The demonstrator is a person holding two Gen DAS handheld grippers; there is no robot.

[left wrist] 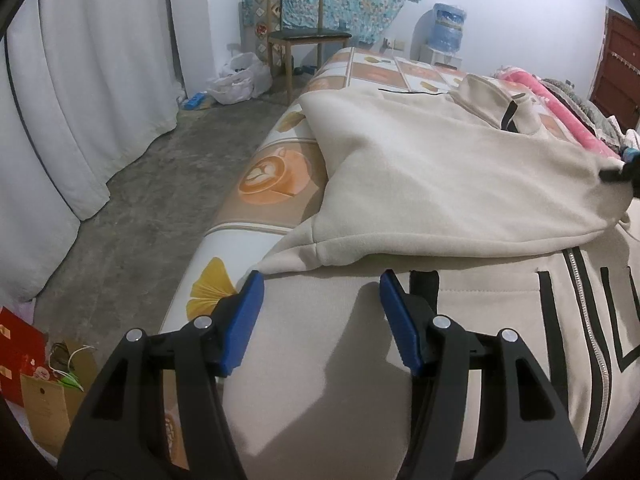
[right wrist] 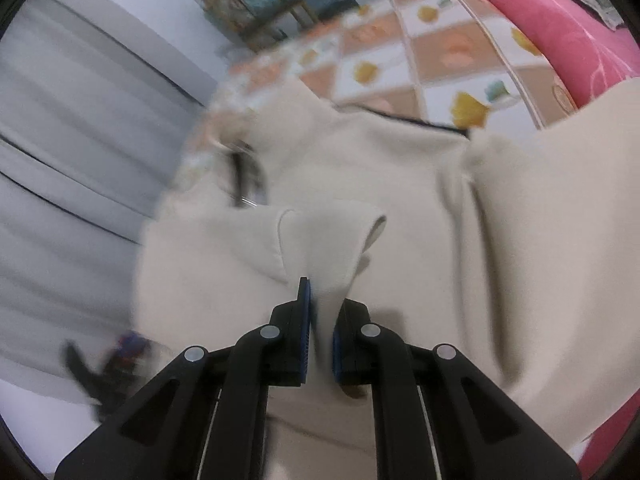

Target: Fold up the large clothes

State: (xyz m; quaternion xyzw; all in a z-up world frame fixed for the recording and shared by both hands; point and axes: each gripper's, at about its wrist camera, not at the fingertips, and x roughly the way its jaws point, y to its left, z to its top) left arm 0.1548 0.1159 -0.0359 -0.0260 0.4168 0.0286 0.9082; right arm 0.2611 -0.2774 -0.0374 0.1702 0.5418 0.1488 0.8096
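Note:
A large cream zip hoodie (left wrist: 440, 168) with black stripes lies on a bed with a coffee-cup patterned sheet (left wrist: 272, 176). One side is folded over across the body. My left gripper (left wrist: 320, 300) is open and empty, hovering over the hoodie's lower part. My right gripper (right wrist: 320, 320) is shut on a fold of the cream hoodie fabric (right wrist: 328, 248) and holds it lifted; it also shows at the right edge of the left wrist view (left wrist: 618, 174). The right wrist view is motion-blurred.
White curtains (left wrist: 80, 100) hang on the left above a concrete floor (left wrist: 160, 200). A wooden chair (left wrist: 300, 40), a plastic bag and a water dispenser stand at the back. A pink blanket (right wrist: 560, 32) lies along the bed's far side. Boxes sit on the floor at lower left.

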